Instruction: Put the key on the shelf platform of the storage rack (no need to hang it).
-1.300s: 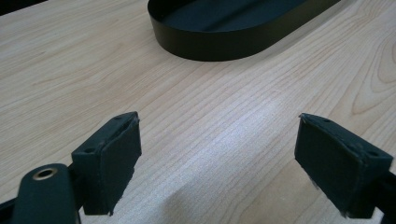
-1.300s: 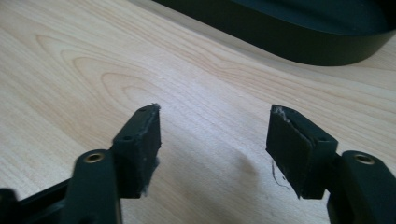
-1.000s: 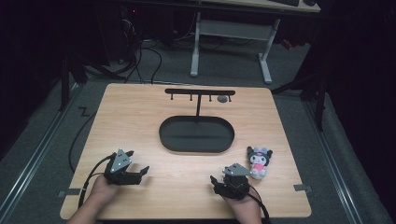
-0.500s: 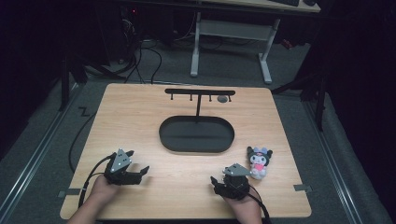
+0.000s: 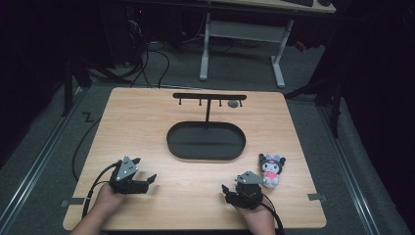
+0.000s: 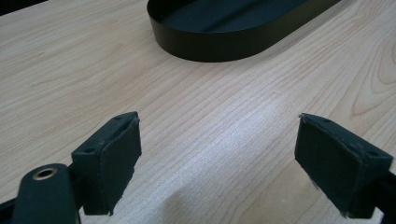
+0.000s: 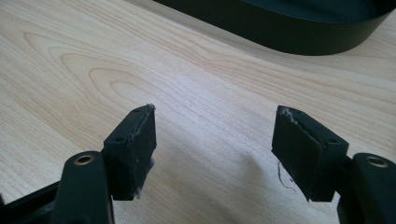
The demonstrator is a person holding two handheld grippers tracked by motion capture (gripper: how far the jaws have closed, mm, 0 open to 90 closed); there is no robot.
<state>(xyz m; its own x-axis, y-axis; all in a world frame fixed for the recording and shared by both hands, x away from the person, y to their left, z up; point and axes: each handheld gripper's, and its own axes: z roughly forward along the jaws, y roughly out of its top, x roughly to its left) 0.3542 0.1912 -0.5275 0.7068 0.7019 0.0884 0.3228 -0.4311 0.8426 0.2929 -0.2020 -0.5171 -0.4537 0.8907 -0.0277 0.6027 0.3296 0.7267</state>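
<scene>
My left gripper (image 5: 147, 169) rests low over the wooden table (image 5: 147, 122) at the front left, held by a hand. Its jaws stand wide open with bare wood between them, as the left gripper view (image 6: 218, 126) confirms. My right gripper (image 5: 237, 185) sits at the front right, also open over bare wood (image 7: 215, 114); its jaws have just been opening a little, with nothing between them. A small plush doll (image 5: 272, 170) with dark ears and a pink front stands just right of the right gripper, apart from it.
A black oval tray (image 5: 205, 157) lies mid-table, its wall ahead of both grippers (image 6: 224, 46) (image 7: 299, 35). Behind it rises a black T-shaped rack (image 5: 209, 96) with small hooks and a round item (image 5: 233, 104) on one. Cables trail off the left edge.
</scene>
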